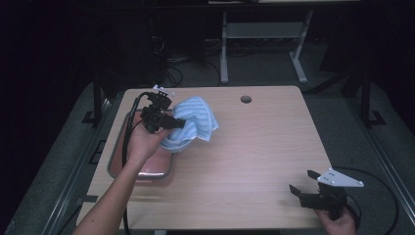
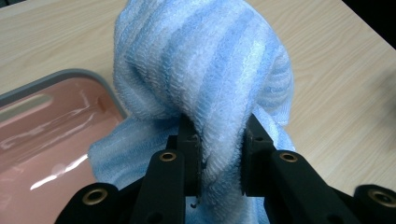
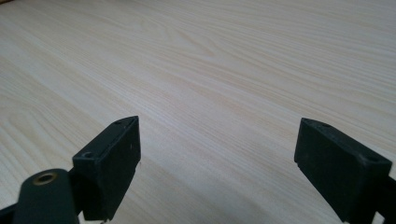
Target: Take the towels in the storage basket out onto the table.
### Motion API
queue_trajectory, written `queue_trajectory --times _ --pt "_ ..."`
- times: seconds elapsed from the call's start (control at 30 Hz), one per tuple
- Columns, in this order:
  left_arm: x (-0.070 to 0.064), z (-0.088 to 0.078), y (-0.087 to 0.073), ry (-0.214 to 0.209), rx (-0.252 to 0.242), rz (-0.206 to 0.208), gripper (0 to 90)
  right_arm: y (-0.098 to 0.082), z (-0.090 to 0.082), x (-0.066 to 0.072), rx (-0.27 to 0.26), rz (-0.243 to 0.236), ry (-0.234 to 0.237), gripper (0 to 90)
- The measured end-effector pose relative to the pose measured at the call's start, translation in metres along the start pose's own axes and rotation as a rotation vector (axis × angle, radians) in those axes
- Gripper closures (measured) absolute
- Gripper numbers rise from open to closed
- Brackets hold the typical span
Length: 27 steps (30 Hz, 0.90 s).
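A light blue striped towel [image 1: 195,123] hangs bunched above the table's left part, partly over a tray's right edge. My left gripper [image 1: 182,124] is shut on a thick fold of it; in the left gripper view the towel [image 2: 205,70] bulges up between the two black pads [image 2: 189,154], which press into the cloth. At the table's near right corner my right gripper [image 1: 299,183] rests open, a hand holding it from below. The right gripper view has its jaws wide apart [image 3: 217,163] over bare wood, with nothing between them.
A grey-rimmed tray with a pink inside [image 1: 147,171] lies at the table's left edge, under my left forearm. The wooden table [image 1: 254,156] has a round cable hole [image 1: 246,99] near its far edge. Desk legs and cables stand on the floor behind.
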<state>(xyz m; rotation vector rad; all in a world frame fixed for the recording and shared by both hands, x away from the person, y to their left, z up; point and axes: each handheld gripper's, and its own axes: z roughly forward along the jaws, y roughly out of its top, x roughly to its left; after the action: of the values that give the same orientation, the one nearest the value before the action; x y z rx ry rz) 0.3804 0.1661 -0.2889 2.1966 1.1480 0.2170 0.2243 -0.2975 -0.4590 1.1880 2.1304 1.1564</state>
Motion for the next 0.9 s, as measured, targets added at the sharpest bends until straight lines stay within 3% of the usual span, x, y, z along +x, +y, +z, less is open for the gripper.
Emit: queue_trajectory --times 0.9 --pt "-0.042 0.028 0.03 0.012 0.049 0.084 74.0 0.002 -0.004 0.0 -0.013 -0.003 -0.003 14.1"
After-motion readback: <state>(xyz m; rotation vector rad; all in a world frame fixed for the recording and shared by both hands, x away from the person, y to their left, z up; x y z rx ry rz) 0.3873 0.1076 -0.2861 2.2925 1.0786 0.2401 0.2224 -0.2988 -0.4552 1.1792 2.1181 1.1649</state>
